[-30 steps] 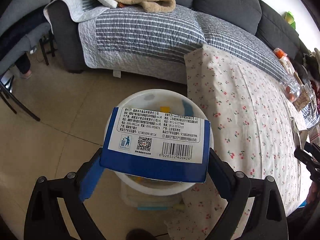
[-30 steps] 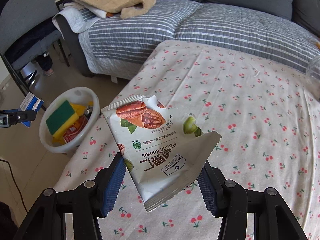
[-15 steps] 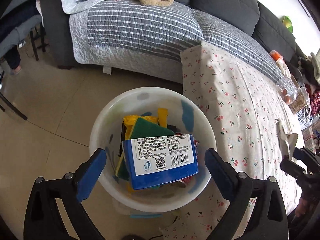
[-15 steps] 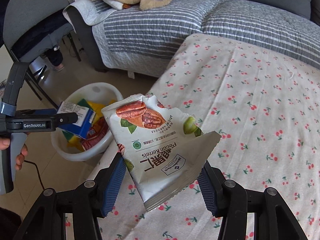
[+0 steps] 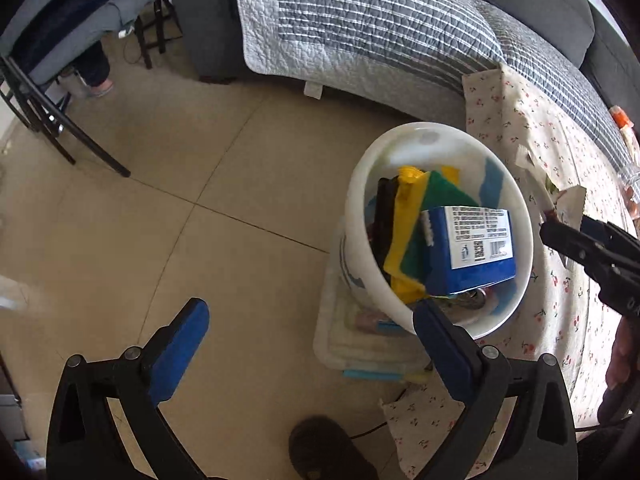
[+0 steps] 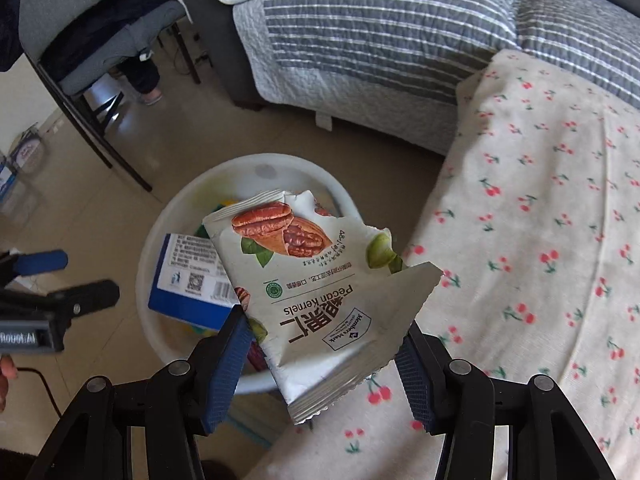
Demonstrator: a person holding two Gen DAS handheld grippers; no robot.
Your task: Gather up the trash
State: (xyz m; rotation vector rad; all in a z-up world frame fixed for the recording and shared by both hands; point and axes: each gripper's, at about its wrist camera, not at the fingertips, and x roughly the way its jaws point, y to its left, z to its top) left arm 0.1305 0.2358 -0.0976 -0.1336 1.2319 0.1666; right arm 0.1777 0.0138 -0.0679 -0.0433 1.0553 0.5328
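Observation:
A white bin (image 5: pixel 357 216) stands on the floor beside the table, with a blue box (image 5: pixel 472 248) lying in it on a green and yellow sponge (image 5: pixel 438 196). My left gripper (image 5: pixel 310 312) hangs over the floor just left of the bin; its jaws are opening and nothing is between them. My right gripper (image 6: pixel 324 332) is shut on a torn pecan snack bag (image 6: pixel 316 280), held above the near right part of the bin (image 6: pixel 160 232). The blue box (image 6: pixel 188 280) shows behind the bag. The left gripper (image 6: pixel 80 276) appears at the left edge.
A table under a cherry-print cloth (image 6: pixel 540 240) borders the bin on the right. A sofa with a striped grey quilt (image 5: pixel 360 28) runs behind. A black-legged chair (image 5: pixel 60 60) stands at the back left. The bin rests on a pale plastic box (image 5: pixel 360 344). Tiled floor (image 5: pixel 180 200) lies to the left.
The left gripper let go of the blue box, which dropped into the bin, then swung left off the bin. The right gripper carried the pecan bag from over the table to above the bin.

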